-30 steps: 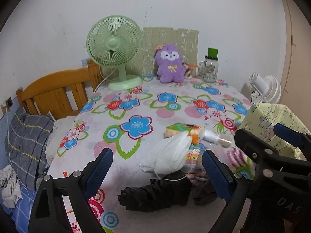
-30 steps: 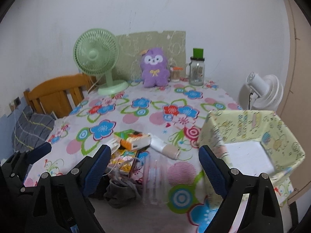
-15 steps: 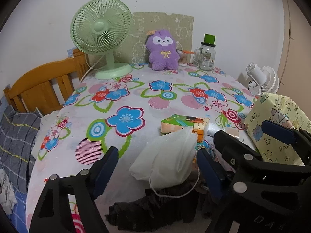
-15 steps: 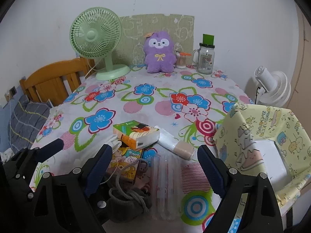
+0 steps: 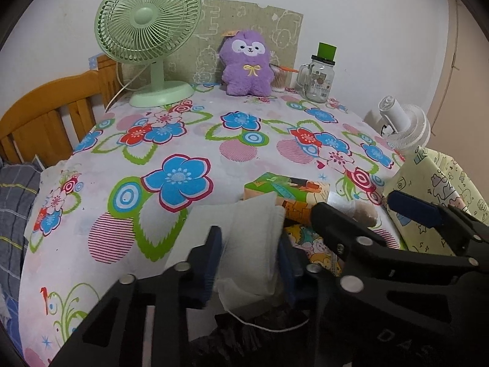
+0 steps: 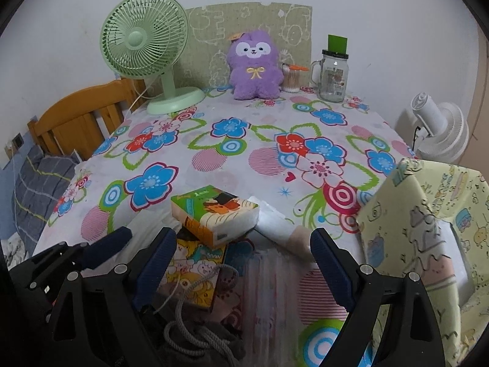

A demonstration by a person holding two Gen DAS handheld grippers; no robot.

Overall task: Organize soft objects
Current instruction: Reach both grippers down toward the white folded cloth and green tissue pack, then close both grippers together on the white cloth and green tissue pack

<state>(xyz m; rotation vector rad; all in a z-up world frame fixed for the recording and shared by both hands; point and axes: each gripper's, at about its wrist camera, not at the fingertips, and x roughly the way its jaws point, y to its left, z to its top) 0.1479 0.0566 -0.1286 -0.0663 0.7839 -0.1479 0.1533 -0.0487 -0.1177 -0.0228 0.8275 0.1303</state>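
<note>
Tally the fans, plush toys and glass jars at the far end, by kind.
Fans: 2, green desk fan and white fan off the table's right edge
Plush toys: 1, purple plush
Glass jars: 1, handled jar
Total: 4

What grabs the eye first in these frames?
The loud flowered tablecloth fills both views, with a purple plush sitting at the far edge beside a green desk fan. Up close, the left tongs are shut on a white face mask, while the right tongs hang open over the near clutter, next to a yellow patterned fabric bin.
</note>
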